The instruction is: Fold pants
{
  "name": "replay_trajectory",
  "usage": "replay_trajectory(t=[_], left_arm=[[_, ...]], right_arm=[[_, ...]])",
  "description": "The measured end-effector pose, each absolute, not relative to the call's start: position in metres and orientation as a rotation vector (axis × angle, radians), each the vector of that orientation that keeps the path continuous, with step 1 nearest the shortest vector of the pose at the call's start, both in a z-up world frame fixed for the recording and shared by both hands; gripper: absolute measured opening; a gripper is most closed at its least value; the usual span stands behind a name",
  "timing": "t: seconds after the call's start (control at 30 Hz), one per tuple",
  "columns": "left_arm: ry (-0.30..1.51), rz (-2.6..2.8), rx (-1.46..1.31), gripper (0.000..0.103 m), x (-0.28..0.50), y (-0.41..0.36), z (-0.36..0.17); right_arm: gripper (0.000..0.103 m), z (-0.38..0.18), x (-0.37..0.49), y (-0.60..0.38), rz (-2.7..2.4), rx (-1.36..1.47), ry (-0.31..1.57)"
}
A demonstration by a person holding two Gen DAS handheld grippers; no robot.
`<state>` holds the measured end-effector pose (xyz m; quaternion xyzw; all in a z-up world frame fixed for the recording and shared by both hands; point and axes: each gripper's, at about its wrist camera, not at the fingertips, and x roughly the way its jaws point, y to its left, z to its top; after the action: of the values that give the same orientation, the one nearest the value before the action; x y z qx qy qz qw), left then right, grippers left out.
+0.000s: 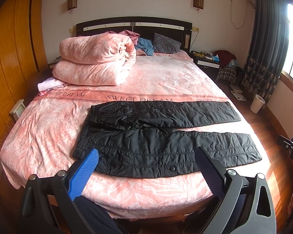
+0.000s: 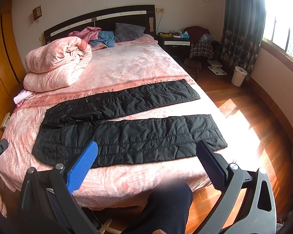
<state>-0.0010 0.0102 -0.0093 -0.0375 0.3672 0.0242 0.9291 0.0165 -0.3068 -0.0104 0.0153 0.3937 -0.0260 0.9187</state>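
The black padded pants lie spread flat across the foot end of the bed, waistband toward the wardrobe side, cuffs toward the window, the two legs parted with a strip of pink sheet showing between them. No fold is made yet; the task appears to stand at its opening step. The left gripper hovers above the near edge of the bed over the waist end of the near leg, jaws spread wide and holding nothing. The right gripper hovers likewise over the near leg toward its cuff, jaws spread wide and empty. Neither touches the cloth. In my judgement the next move calls for both grippers to descend on the near leg, one at the waistband corner and one at the cuff, pinch the thick quilted fabric, and carry it over onto the far leg, edges matched. Containers: a white bin stands on the floor by the curtain, contents not discernible. A folded pink duvet sits well apart from the pants.
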Motion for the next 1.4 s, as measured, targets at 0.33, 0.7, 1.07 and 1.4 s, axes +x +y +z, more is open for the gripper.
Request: replay_trajectory(t=[0.33,0.7,1.07,1.4], left_arm=[[0.863,-0.124,-0.199,0.099,0.042,0.05,-0.064],[1.295,0.013,-0.74,0.099,0.121,0.255,-0.264],[1.288,0.114,-1.035,0.099,0.155,0.313,-0.339],[1.341,0.181,-0.839,0.06,0.162,0.298,-0.334]], right_arm=[[0.101,-0.045,0.034,-0.313,-0.007,-0.055,0.762],[0.101,-0.179,0.092,-0.376,0.109,0.217,1.085],[0.101,-0.21,0.103,-0.395,0.113,0.357,1.125],[0.1,-0.266,0.119,-0.531,0.059,0.912,1.113]])
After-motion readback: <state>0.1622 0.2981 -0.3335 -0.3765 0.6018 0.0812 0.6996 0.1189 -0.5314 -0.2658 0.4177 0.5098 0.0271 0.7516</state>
